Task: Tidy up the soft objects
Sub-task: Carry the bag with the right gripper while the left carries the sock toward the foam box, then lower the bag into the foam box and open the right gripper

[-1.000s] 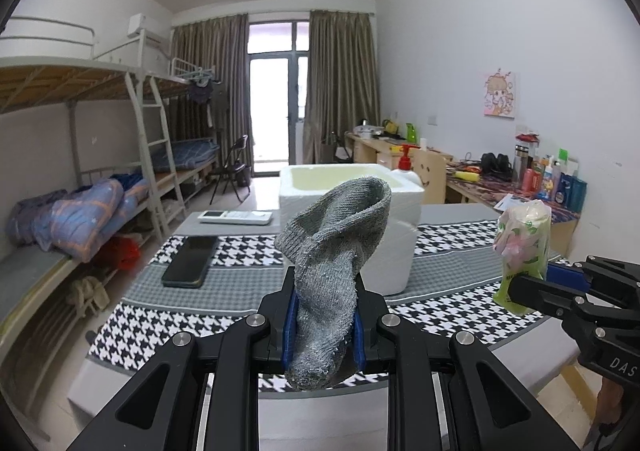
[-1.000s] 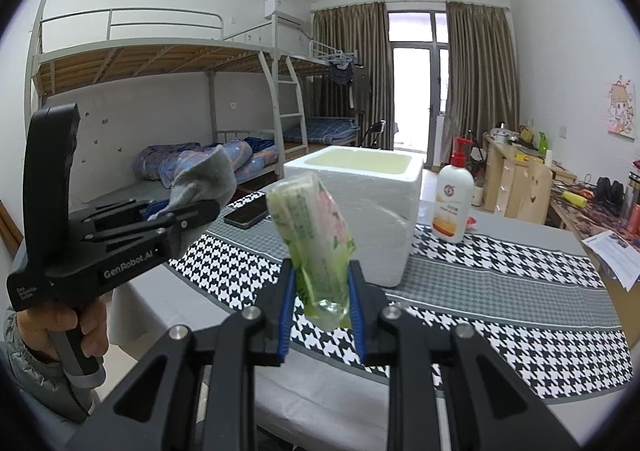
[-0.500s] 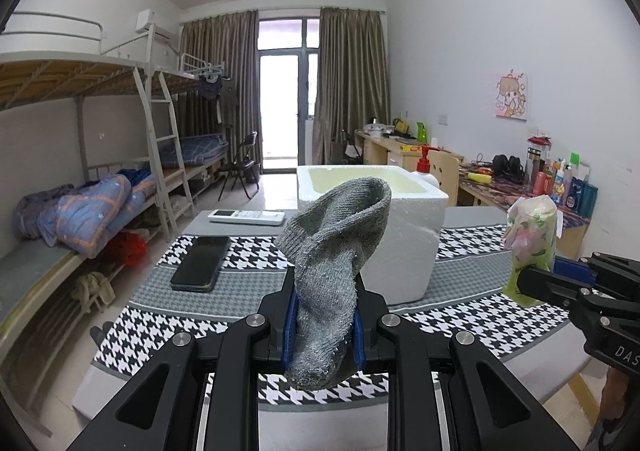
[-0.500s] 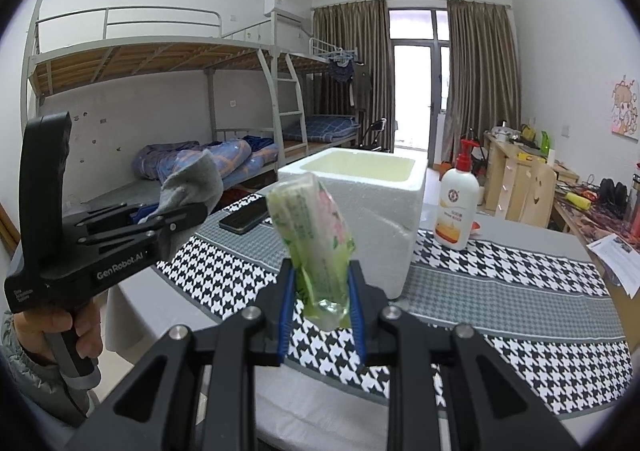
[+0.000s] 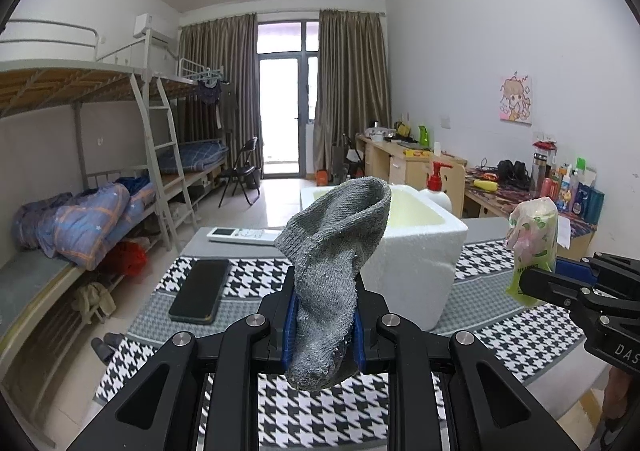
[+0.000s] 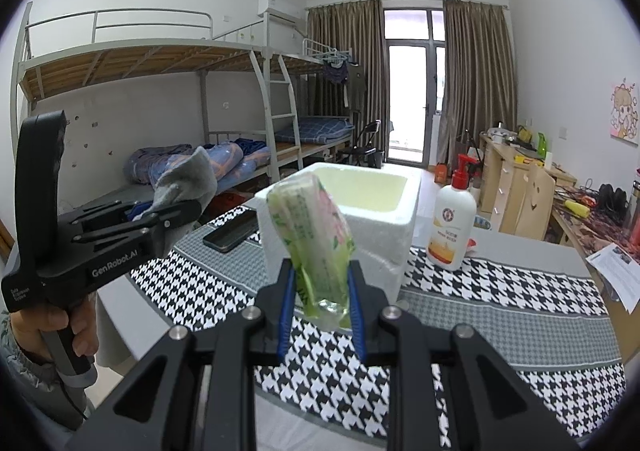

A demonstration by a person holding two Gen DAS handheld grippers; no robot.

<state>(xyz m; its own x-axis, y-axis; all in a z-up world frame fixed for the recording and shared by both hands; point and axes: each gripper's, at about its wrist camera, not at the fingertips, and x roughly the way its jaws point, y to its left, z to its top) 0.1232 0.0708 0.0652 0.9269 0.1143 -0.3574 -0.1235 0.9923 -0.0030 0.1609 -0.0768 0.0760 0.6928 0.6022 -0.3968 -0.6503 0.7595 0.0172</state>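
My left gripper (image 5: pixel 323 325) is shut on a grey knitted sock (image 5: pixel 336 251) that stands up between the fingers, held above the near part of the table. My right gripper (image 6: pixel 322 305) is shut on a green soft tissue pack (image 6: pixel 310 227), tilted left. A white foam box (image 5: pixel 416 247), open on top, stands on the table behind both; it also shows in the right wrist view (image 6: pixel 360 211). The left gripper (image 6: pixel 132 227) with the sock (image 6: pixel 188 179) shows at the left of the right wrist view. The tissue pack (image 5: pixel 534 247) shows at the right of the left wrist view.
The table has a houndstooth cloth (image 5: pixel 320 407). A black phone (image 5: pixel 200 291) and a white remote (image 5: pixel 240 237) lie left of the box. A pump lotion bottle (image 6: pixel 452 227) stands right of it. Bunk beds (image 5: pixel 80 211) stand left, desks (image 5: pixel 404 163) right.
Both grippers have come forward and up a little toward the table with their loads. The box now looks nearer. Both grips are unchanged.
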